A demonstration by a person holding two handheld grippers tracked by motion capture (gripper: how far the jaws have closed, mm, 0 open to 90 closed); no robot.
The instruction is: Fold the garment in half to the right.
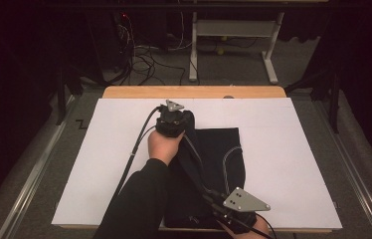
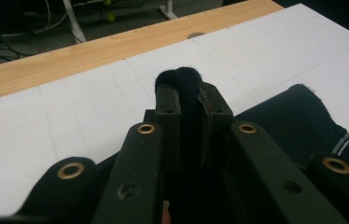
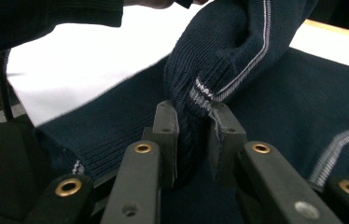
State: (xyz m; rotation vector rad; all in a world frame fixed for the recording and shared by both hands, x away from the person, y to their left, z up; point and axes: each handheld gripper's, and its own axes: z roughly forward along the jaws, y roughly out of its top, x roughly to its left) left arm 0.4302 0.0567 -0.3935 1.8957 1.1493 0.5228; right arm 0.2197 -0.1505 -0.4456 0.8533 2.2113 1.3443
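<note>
A dark navy knit garment (image 1: 221,149) with thin pale stripes lies partly folded on the white board (image 1: 288,149). My left gripper (image 1: 174,119) is at the garment's far left corner, shut on a bunched fold of the knit. In the left gripper view that fold (image 2: 184,79) bulges out over the tips of my left gripper (image 2: 190,100). My right gripper (image 1: 214,195) is near the front edge. In the right gripper view my right gripper (image 3: 193,126) is shut on a ribbed, striped cuff (image 3: 200,93), which lifts a sleeve-like part (image 3: 228,37) off the cloth.
The white board lies on a wooden table whose far edge (image 1: 194,92) shows beyond it. A sleeved forearm (image 1: 139,199) crosses the board's front left. Cables (image 1: 139,144) trail from the grippers. Table legs and wires stand on the floor behind.
</note>
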